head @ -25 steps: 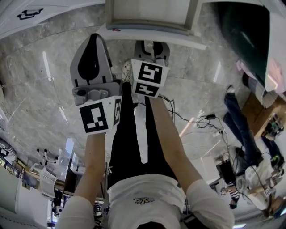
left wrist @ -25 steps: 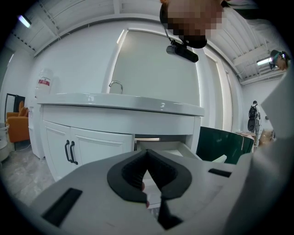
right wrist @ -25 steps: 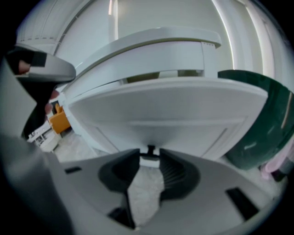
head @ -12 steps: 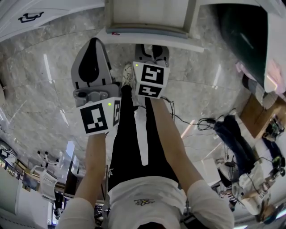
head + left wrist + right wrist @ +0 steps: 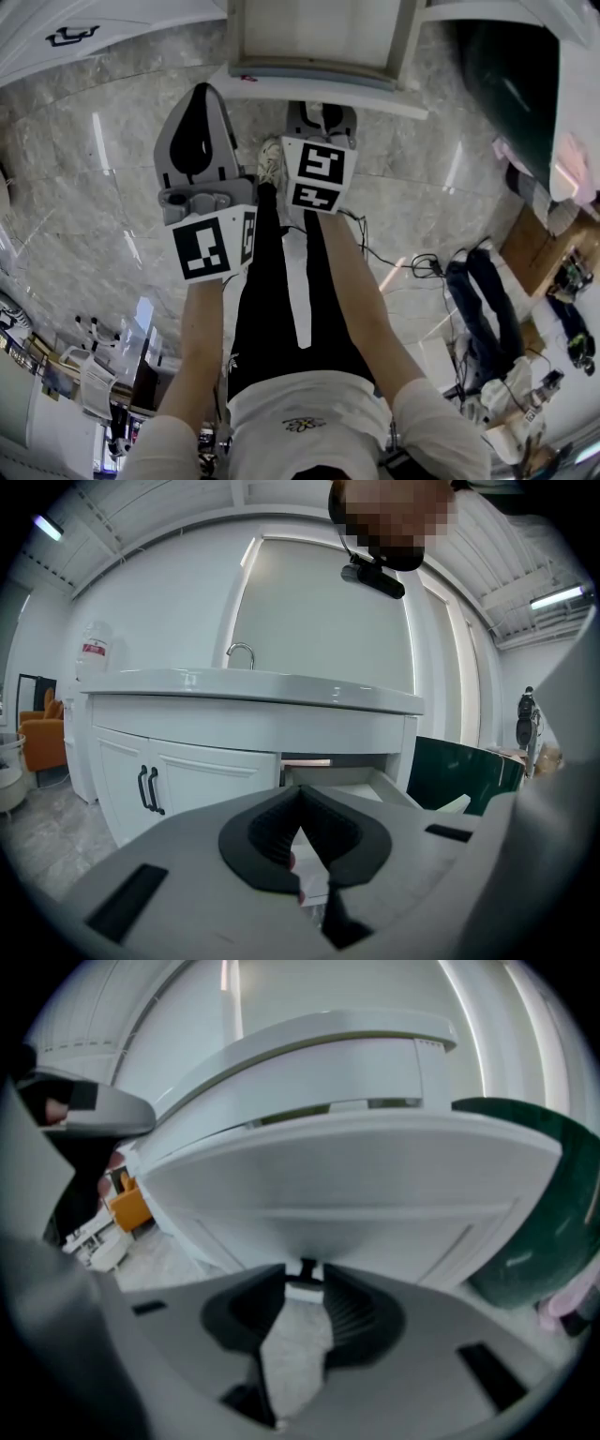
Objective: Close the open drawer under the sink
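Nearest, the left claw (image 5: 300,794) was pressed together on nothing, while the right claw (image 5: 302,1286) stood spread, a small dark fitting (image 5: 306,1267) on the drawer (image 5: 317,67) showing between its tips; neither had shifted over the last second. The drawer, at the upper middle of the head view, still stood pulled out under the sink's tabletop (image 5: 253,688), so the closing push looked yet to begin. Farther off lay a glossy grey marble floor (image 5: 84,187) with cables (image 5: 412,262), where a person (image 5: 478,309) at the right had moved down the frame.
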`<state>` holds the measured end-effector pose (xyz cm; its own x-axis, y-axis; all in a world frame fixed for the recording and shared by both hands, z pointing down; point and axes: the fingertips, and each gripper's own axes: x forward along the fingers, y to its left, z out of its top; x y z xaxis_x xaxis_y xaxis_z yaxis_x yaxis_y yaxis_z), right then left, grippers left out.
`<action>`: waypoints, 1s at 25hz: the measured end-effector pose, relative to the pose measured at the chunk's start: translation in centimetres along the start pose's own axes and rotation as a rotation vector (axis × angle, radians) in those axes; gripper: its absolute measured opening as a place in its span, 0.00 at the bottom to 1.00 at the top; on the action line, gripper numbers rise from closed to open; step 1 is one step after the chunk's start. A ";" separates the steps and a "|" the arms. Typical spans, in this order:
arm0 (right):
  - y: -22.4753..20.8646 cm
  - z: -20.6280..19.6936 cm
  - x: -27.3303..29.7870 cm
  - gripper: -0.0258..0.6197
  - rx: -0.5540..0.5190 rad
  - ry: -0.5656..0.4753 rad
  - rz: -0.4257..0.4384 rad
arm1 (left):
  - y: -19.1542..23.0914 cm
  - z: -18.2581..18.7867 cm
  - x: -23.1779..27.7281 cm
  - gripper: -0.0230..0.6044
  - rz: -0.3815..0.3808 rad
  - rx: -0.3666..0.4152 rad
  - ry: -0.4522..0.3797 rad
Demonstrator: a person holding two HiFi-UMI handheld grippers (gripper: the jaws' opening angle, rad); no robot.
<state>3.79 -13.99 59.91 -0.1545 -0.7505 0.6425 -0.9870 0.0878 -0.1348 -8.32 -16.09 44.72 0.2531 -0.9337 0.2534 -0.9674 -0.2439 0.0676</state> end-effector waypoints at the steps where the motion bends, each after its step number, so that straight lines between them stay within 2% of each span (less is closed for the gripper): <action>1: 0.0 0.0 -0.1 0.26 -0.001 0.004 0.003 | 0.1 0.2 0.0 0.07 0.004 -0.003 -0.001; 7: 0.0 0.1 -0.3 0.26 -0.020 0.027 0.028 | 0.4 1.4 0.4 0.07 0.021 0.011 -0.009; 25: 0.2 3.2 -2.3 0.25 -0.107 -0.002 0.069 | 0.7 2.3 1.9 0.07 0.032 0.022 -0.002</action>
<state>4.10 -14.33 55.98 -0.2223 -0.7418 0.6327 -0.9731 0.2087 -0.0972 -8.51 -18.70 43.00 0.2222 -0.9414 0.2535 -0.9748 -0.2199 0.0379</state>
